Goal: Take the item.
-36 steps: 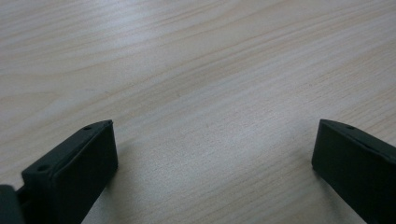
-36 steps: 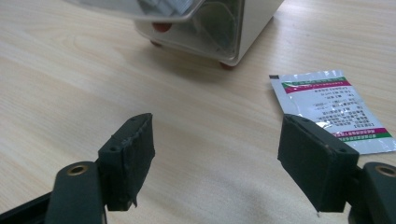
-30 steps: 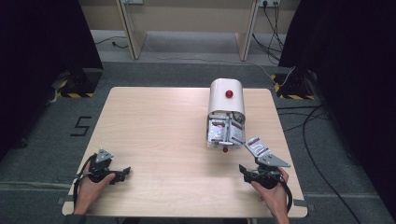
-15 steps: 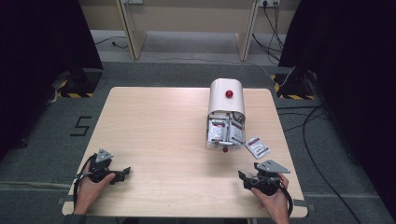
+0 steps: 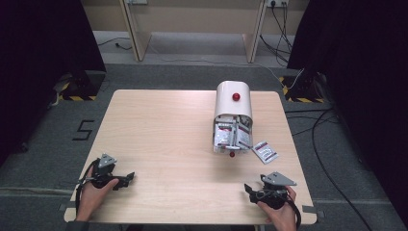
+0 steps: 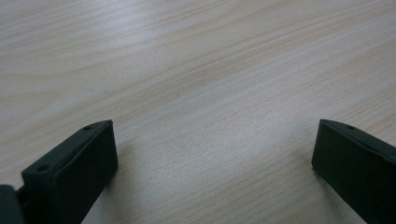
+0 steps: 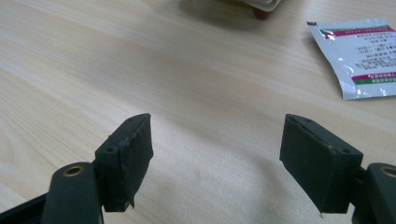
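Lying flat beside the dispenser, one sachet, claws apart.

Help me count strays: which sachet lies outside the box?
The sachet flat on the table, right of the box; the others sit inside its mouth.

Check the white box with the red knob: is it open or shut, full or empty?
Open and holding packets. The white box lies with its near end open, several packets showing inside; one loose packet lies flat on the table beside it.
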A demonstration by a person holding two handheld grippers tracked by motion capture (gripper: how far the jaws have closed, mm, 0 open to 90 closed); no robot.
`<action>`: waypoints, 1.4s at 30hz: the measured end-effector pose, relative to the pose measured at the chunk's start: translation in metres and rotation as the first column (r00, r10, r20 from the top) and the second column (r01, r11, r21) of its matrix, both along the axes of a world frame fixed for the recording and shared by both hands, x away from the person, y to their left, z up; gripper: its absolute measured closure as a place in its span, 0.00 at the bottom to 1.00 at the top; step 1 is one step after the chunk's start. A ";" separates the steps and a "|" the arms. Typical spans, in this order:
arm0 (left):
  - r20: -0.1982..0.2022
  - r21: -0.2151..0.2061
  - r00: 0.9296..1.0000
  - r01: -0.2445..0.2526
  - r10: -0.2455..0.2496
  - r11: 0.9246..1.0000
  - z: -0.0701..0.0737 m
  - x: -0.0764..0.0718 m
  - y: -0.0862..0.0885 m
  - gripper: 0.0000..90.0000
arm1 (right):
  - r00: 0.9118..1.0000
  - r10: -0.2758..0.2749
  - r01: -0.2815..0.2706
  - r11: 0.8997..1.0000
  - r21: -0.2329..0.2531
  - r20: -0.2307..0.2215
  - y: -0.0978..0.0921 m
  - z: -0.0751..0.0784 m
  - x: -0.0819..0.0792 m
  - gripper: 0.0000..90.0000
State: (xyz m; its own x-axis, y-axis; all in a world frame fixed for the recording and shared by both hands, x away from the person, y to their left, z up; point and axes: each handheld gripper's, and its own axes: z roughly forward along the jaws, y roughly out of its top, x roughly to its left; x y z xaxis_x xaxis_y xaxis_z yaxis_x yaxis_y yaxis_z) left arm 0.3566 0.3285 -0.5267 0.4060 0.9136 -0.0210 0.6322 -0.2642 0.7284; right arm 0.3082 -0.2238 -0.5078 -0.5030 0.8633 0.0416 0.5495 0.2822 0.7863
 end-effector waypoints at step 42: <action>0.001 -0.001 1.000 -0.002 0.002 1.000 0.000 0.000 0.000 0.00 | 0.998 -0.058 0.059 0.998 -0.036 0.031 0.000 -0.020 -0.038 0.17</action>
State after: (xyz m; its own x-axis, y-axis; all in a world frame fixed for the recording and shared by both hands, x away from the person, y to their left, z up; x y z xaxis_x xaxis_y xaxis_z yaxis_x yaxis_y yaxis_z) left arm 0.3565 0.3284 -0.5269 0.4046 0.9143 -0.0217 0.6317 -0.2622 0.7295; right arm 0.2706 -0.2237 -0.5275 -0.4519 0.8921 -0.0046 0.5426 0.2790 0.7923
